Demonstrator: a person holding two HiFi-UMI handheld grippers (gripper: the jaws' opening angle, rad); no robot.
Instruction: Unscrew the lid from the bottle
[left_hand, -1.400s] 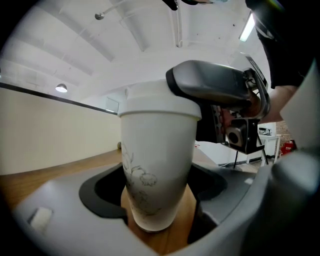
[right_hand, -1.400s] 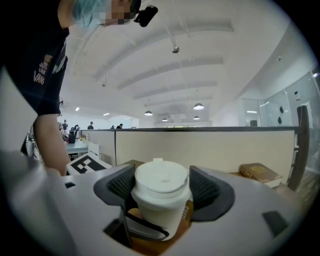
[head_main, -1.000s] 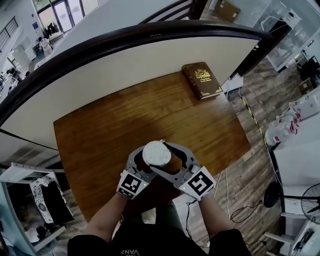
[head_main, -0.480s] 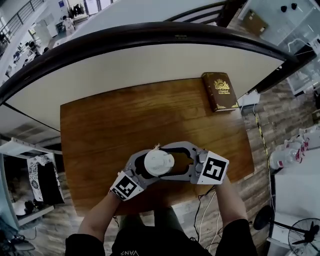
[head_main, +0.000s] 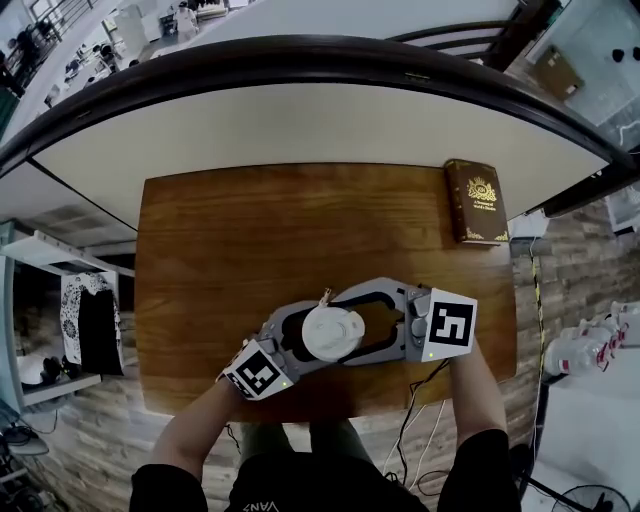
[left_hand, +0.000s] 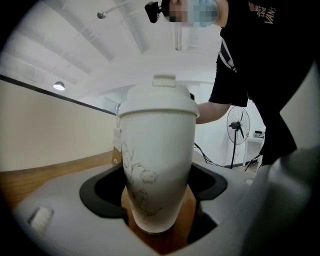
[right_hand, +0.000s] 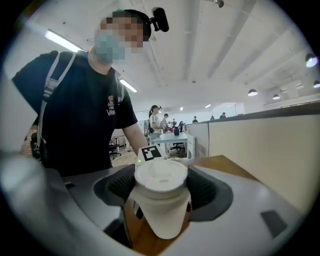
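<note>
Head view: I look steeply down on a brown wooden table. Near its front edge stands the white tapering bottle, upright, and I see mostly its round white lid from above. The left gripper comes in from the lower left, and the right gripper comes in from the right. Their grey curved jaws reach around the bottle from both sides. A dark brown book with gold ornament on its cover lies flat at the far right corner of the table, well apart from the bottle. A beige partition wall with a dark curved rim stands behind the table.

Left gripper view: the bottle fills the middle, and a thin line drawing of a plant runs down its side. The jaws of the left gripper are pressed on the lower part of the body, one dark pad on each side. The lid sits on top, with a small knob. Under the base I see wood, but I cannot tell if the base touches it. Behind are a person in a black T-shirt and a standing fan.

Right gripper view: the jaws of the right gripper are closed on the lid, and the dark pads touch its rim at left and right. The white body narrows below them. The person in the black T-shirt stands behind.
</note>
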